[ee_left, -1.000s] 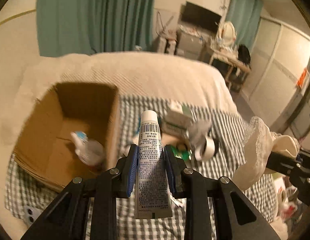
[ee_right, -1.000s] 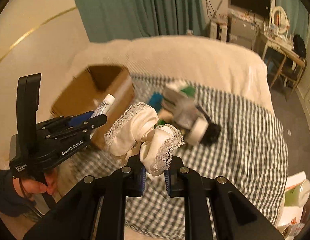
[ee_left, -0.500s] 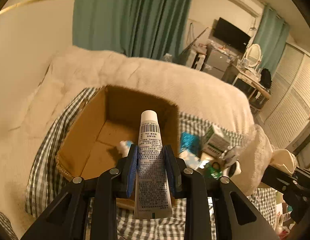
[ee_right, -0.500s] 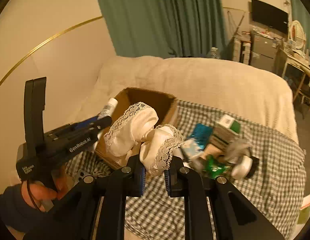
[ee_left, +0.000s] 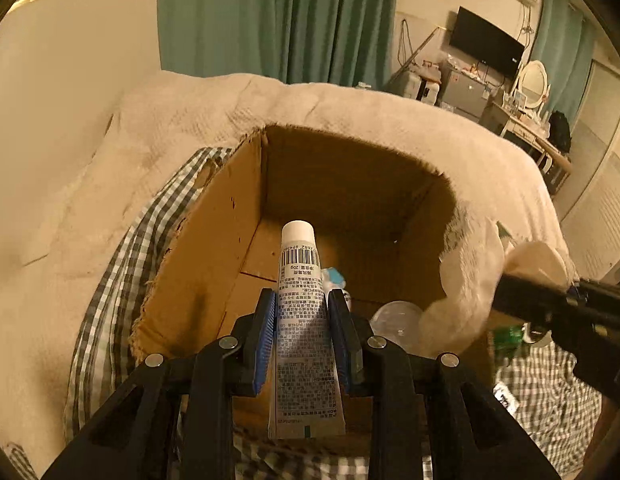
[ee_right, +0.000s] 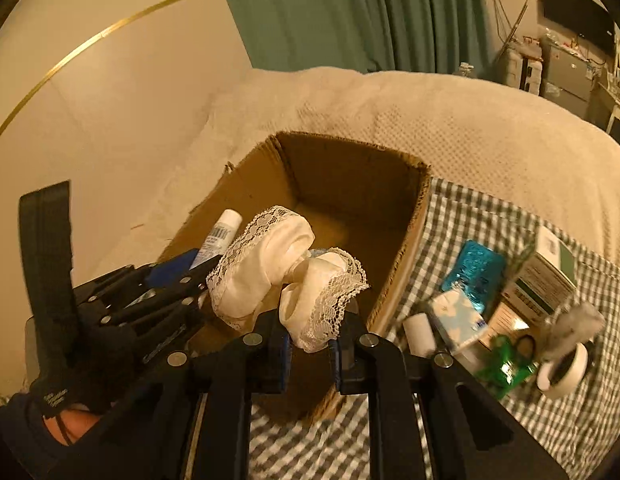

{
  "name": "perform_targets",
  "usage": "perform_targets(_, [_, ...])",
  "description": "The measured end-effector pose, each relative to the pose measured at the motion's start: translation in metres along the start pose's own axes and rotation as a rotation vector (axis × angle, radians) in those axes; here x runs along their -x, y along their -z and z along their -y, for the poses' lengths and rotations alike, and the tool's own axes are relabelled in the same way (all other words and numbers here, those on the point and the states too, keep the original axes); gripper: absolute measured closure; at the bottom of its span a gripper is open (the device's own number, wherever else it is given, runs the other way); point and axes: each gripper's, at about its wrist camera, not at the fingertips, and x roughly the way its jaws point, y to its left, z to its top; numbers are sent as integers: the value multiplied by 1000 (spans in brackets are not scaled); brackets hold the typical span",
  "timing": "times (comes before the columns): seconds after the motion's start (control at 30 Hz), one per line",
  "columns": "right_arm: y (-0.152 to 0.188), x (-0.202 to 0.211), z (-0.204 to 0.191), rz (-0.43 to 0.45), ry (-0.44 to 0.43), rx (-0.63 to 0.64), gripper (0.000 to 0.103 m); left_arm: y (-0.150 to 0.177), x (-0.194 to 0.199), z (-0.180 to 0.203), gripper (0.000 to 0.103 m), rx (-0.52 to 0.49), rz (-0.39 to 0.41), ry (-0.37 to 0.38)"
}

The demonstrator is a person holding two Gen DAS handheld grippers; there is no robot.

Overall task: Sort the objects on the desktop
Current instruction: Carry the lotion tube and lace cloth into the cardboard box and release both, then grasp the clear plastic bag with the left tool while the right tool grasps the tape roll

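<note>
Bed [ee_left: 349,112]; tube [ee_left: 304,312] upright along hand-held gripper [ee_left: 302,312], cap forward.

a bed [ee_right: 449,120] under a cream quilted cover carries a gingham cloth [ee_right: 461,216]. on the cloth – an open cardboard box [ee_right: 405,264] toward its wall-side edge and, just beside it, a jumble: teal packet [ee_right: 479,270], white-and-green carton [ee_right: 549,276], tape roll [ee_right: 561,374], green wrapper [ee_right: 505,364].
</note>
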Motion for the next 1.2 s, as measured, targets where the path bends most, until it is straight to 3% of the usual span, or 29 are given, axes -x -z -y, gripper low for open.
perform_targets(0.07, [-3,-13,0,-6,-9,-2,89,2,-6,-1,74,-4,-4,-9])
perform_targets(0.1, [-5,-17,1,-7,-12,-5,87,2,-7,-1,67,-6,-5,-10])
perform_targets(0.13, [-6,-22,3,-7,-21,-8,84,2,-8,-1,59,-9,-8,-11])
perform_targets(0.17, [-6,-25,3,-10,-28,-9,77,2,-9,0,41,-11,-10,-18])
perform_targets(0.2, [-7,-27,4,-9,-29,-8,75,2,-7,1,32,-9,-2,-31])
perform_targets(0.4, [-9,-20,13,7,-5,-2,73,2,2,8,32,-18,10,-41])
perform_targets(0.47, [-9,-11,18,11,-1,-14,73,1,9,12,27,-18,12,-49])
perform_targets(0.57, [-6,5,27,22,6,-53,65,0,26,19,22,1,28,-61])
perform_targets(0.73, [-2,49,34,77,12,-87,64,0,60,37,20,7,66,-42])
perform_targets(0.9, [14,101,44,132,43,-93,60,7,90,73,11,-26,102,-14])
perform_targets(1.2, [72,162,106,123,157,-179,60,26,98,151,10,-85,61,51])
